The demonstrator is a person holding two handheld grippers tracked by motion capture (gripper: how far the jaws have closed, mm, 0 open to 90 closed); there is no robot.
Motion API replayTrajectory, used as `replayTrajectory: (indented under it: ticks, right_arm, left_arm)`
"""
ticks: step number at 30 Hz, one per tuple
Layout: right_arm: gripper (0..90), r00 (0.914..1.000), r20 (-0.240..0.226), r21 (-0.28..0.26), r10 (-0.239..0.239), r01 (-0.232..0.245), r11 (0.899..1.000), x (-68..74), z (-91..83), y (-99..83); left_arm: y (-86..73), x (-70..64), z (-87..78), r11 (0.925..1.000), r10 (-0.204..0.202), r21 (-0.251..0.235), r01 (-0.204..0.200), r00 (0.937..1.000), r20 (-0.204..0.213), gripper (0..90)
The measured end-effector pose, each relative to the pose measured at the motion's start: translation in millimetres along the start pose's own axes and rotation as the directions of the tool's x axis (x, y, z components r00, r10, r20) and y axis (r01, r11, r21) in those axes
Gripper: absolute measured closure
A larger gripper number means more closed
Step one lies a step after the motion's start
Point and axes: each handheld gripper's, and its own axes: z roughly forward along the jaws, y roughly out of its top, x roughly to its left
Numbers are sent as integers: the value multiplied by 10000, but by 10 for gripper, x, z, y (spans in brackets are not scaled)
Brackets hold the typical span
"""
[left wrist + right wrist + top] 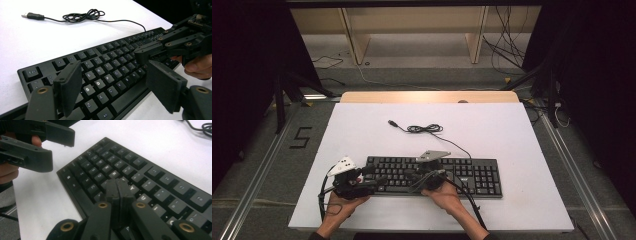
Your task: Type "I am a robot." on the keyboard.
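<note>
From above, the keyboard [434,175] is lying near the table's [362,130] front edge; the left gripper [113,82] is hovering with jaws spread, while the right gripper [119,188], jaws pressed together over the keys, is risking hitting neighbouring keys if slanted.

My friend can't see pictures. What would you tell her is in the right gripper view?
A shut black claw hovers just above the letter keys of a black keyboard lying on a white table. At upper left, the other claw is open, held by a hand. A bit of black cable shows at the top right corner.
</note>
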Motion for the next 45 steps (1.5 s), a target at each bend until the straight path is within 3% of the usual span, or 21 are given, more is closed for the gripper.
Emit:
replayTrajectory:
  ticks: [21,45]
  right_arm:
    - [900,9997,-25,610,-256,258,9978,68,151,-76]
    - [900,9994,26,820,-357,354,9960,64,230,-147]
  left_arm:
    - [1,12,-8,10000,-23,-32,23,10000,-55,285]
    - [1,16,-8,10000,-6,-10,6,10000,-67,284]
